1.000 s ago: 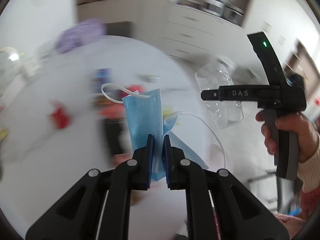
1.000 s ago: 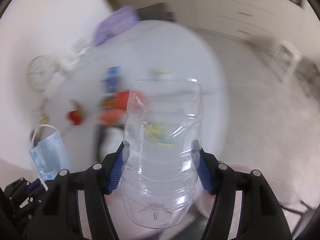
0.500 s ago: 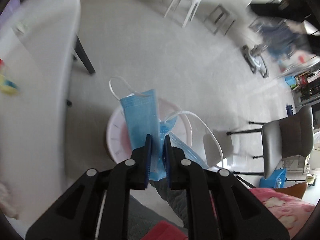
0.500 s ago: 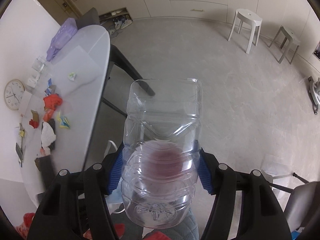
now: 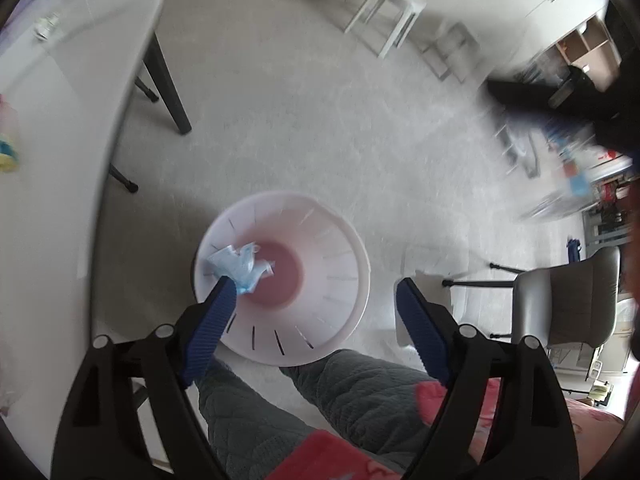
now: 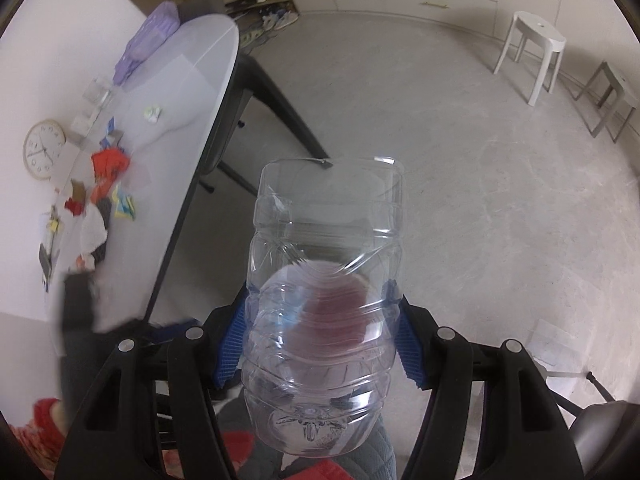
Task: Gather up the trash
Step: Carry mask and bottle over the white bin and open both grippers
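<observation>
We find the left claw point(image 5: 314, 300) pointing steeply down over a pale pink bin point(image 5: 352, 248) on the floor. Its jaws have just been opening and now stand wide, with nothing pressed between them. The blue mask point(image 5: 238, 266) lies crumpled inside the bin, just ahead of the left blue pad point(image 5: 212, 320); whether it touches the pad tip we cannot tell. The bin sits directly below and ahead of this claw, with the person's grey quilted trouser legs point(image 5: 256, 412) close behind it. A white bench point(image 5: 60, 120) with dark legs runs along the left of the claw.

We note the right claw point(image 6: 320, 344) clamped on a clear plastic bottle point(image 6: 324, 280), its blue pads pressing the ribbed lower body on both sides. The bottle's base faces the camera, and its far end, open and cut straight across, points away from the claw. Through the bottle we see the bin's pink bottom, blurred. To the left of this claw the bench carries scattered scraps: red and orange pieces point(image 6: 108, 168), white paper point(image 6: 94, 232), a purple pack point(image 6: 148, 40) at the far end. A round clock point(image 6: 44, 150) shows beyond the scraps. A white stool point(image 6: 532, 52) stands well ahead to the right.
</observation>
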